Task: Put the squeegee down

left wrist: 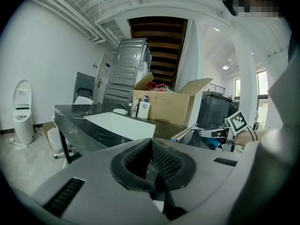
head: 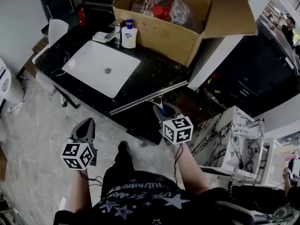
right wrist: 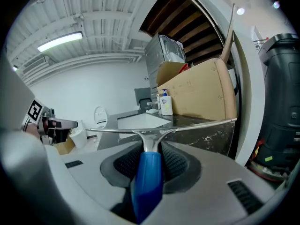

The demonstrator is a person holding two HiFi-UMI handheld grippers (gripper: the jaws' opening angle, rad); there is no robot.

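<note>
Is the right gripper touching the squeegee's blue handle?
Touching. The right gripper view shows the right gripper with its jaws pressed against both sides of the blue handle of the squeegee, with no gap.

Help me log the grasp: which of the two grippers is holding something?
The right gripper: its jaws are shut on the blue handle of the squeegee. The left gripper has its jaws together with nothing between them.

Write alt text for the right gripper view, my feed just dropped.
The right gripper is shut on the blue handle of a squeegee, its long metal blade held level in front of a black marble counter. Behind: a white sink, soap bottle and open cardboard box.
</note>
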